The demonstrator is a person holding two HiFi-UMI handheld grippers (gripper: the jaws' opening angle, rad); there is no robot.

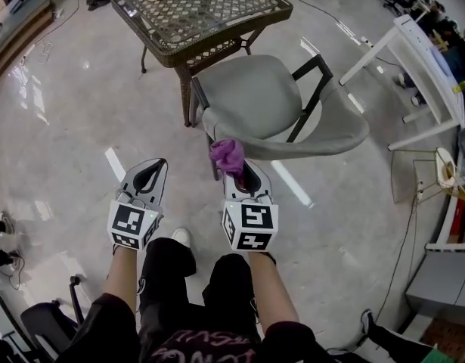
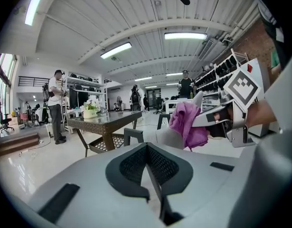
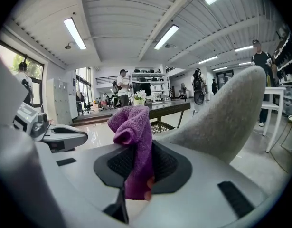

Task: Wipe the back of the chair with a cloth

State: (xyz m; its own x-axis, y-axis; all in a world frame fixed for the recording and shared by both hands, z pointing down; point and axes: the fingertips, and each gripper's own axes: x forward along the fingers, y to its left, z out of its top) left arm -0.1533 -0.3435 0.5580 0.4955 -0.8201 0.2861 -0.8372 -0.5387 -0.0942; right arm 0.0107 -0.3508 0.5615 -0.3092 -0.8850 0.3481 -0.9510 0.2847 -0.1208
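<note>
The right gripper (image 1: pixel 242 174) is closed on the purple cloth (image 1: pixel 227 155), which is held at the left end of the grey chair back (image 1: pixel 292 141). The left gripper (image 1: pixel 151 169) is shut on nothing. The cloth should be pressed flat and drawn along the curve. No writing can be read.

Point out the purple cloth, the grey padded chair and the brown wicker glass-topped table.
The purple cloth (image 1: pixel 227 156): head view, on its bunched upper end.
The grey padded chair (image 1: pixel 315 144): head view, on the curved backrest.
The brown wicker glass-topped table (image 1: pixel 209 6): head view, on a bare patch of the top.
</note>
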